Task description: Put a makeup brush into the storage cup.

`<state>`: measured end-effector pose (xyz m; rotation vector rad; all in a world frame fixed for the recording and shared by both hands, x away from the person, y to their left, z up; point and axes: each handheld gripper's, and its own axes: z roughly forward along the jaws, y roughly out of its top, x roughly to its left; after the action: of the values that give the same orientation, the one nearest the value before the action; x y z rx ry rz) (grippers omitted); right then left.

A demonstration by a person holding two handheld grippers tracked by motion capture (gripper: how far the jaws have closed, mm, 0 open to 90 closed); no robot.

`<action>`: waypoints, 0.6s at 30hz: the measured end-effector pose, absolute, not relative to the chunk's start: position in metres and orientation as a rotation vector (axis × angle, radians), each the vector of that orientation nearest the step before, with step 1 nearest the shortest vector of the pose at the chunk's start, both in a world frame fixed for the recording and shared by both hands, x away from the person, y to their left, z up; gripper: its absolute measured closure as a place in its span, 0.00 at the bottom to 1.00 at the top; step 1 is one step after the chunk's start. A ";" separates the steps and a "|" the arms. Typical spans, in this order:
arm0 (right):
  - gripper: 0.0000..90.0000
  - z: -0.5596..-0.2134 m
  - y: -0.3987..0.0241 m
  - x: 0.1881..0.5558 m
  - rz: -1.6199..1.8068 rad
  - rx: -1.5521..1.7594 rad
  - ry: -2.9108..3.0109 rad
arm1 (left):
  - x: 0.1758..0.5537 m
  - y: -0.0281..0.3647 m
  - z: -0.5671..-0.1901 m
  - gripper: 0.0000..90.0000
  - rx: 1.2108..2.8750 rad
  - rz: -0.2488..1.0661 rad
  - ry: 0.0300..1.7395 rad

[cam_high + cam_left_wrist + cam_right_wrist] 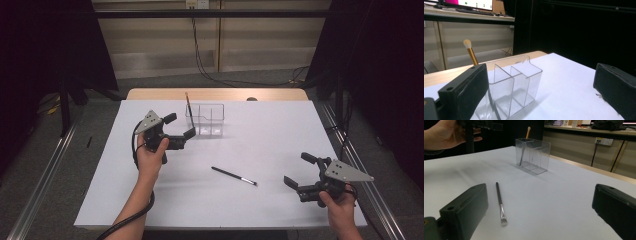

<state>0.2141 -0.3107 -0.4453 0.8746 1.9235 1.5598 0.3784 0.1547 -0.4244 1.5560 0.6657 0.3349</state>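
Your left claw (179,126) stands wide open and empty just beside the clear organizer (205,119), where the gold brush (189,109) leans, and your right claw (301,171) is open too, holding nothing.

From above, my white table sheet (260,150) is lit evenly and softly, while the upper corners of the frame fall into near black. In my left gripper view the clear organizer (511,85) catches pale glints and drops a faint shadow toward the lower middle; the jaws at the bottom edges look soft. In my right gripper view the black brush (499,202) blurs at its tip.
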 end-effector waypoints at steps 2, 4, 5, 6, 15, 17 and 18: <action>0.00 -0.445 -0.310 0.215 1.560 0.873 1.925 | 0.376 0.157 -0.425 0.00 1.561 0.337 0.659; 0.00 -0.446 -0.309 0.216 1.562 0.873 1.927 | 0.374 0.159 -0.425 0.00 1.563 0.337 0.650; 0.00 -0.446 -0.309 0.216 1.562 0.873 1.928 | 0.373 0.160 -0.426 0.00 1.561 0.336 0.649; 0.00 -0.446 -0.309 0.217 1.562 0.869 1.931 | 0.372 0.161 -0.426 0.00 1.559 0.332 0.649; 0.00 -0.447 -0.310 0.217 1.558 0.875 1.927 | 0.366 0.175 -0.429 0.00 1.553 0.327 0.640; 0.00 -0.447 -0.311 0.217 1.553 0.874 1.930 | 0.365 0.178 -0.430 0.00 1.556 0.330 0.638; 0.00 -0.447 -0.311 0.217 1.553 0.874 1.928 | 0.365 0.179 -0.430 0.00 1.555 0.327 0.634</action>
<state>0.2167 -0.3110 -0.4474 0.8745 1.9276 1.5531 0.3652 0.1788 -0.4300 1.5549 0.6339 0.3273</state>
